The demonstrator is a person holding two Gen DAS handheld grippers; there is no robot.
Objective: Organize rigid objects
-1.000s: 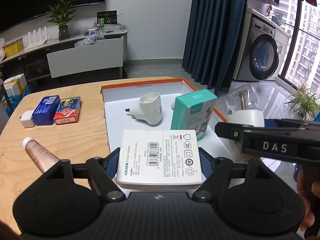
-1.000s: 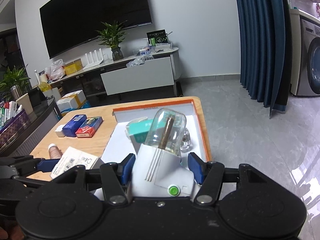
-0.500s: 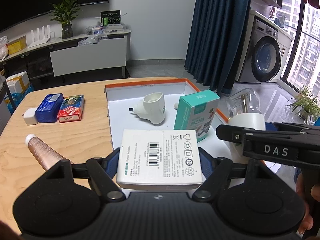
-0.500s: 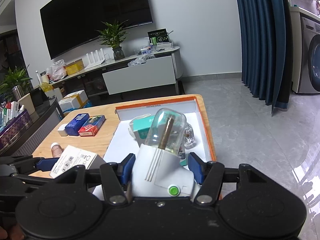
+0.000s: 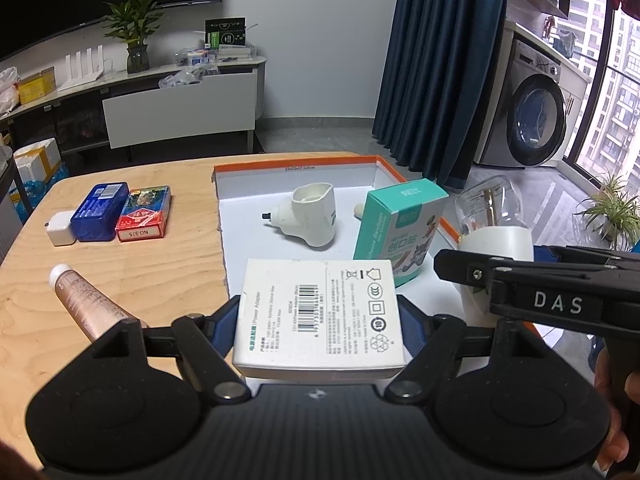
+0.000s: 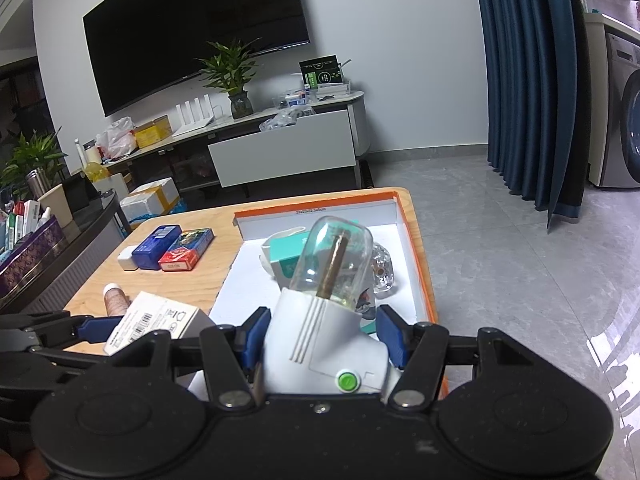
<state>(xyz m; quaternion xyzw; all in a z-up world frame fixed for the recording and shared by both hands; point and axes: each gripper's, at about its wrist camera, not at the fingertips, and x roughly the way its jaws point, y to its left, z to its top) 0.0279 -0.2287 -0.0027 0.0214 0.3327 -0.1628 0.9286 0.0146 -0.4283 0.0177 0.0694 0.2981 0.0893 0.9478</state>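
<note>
Wooden table (image 5: 132,280) under me, my left gripper (image 5: 320,316) clamps the white adapter box (image 5: 320,312) and my right gripper (image 6: 320,334) the plug-in vaporizer (image 6: 324,320) over the orange-rimmed tray (image 5: 294,159), so I'd lower both level into bare spots

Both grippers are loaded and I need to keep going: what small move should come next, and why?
Probably lower the left gripper and set the white power adapter box on the bare floor of the orange-rimmed tray; it hangs over the tray's near edge, clamped between both pads.
</note>
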